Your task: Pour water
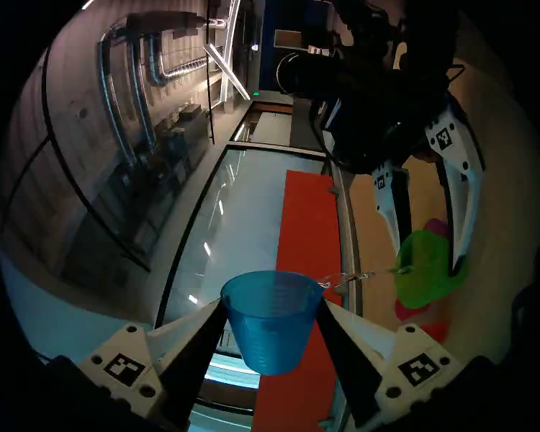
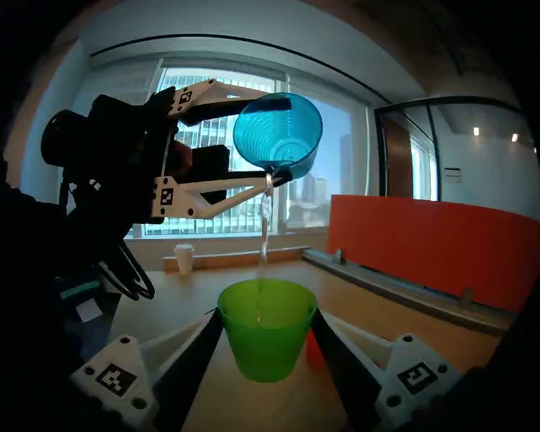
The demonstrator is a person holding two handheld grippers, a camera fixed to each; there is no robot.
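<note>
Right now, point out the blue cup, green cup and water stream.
blue cup (image 2: 279, 133): right gripper view, inner wall.
green cup (image 2: 268, 338): right gripper view, outer wall.
water stream (image 2: 263, 230): right gripper view, mid-fall.

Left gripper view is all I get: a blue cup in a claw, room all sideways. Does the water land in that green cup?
Observer: Yes; the right gripper view shows the stream dropping from the blue cup straight into the green cup.
Operator: What's behind the pour?
Observer: A big window with tall buildings outside.
Operator: Anything else nearby?
Observer: A white paper cup stands below that window.
</note>
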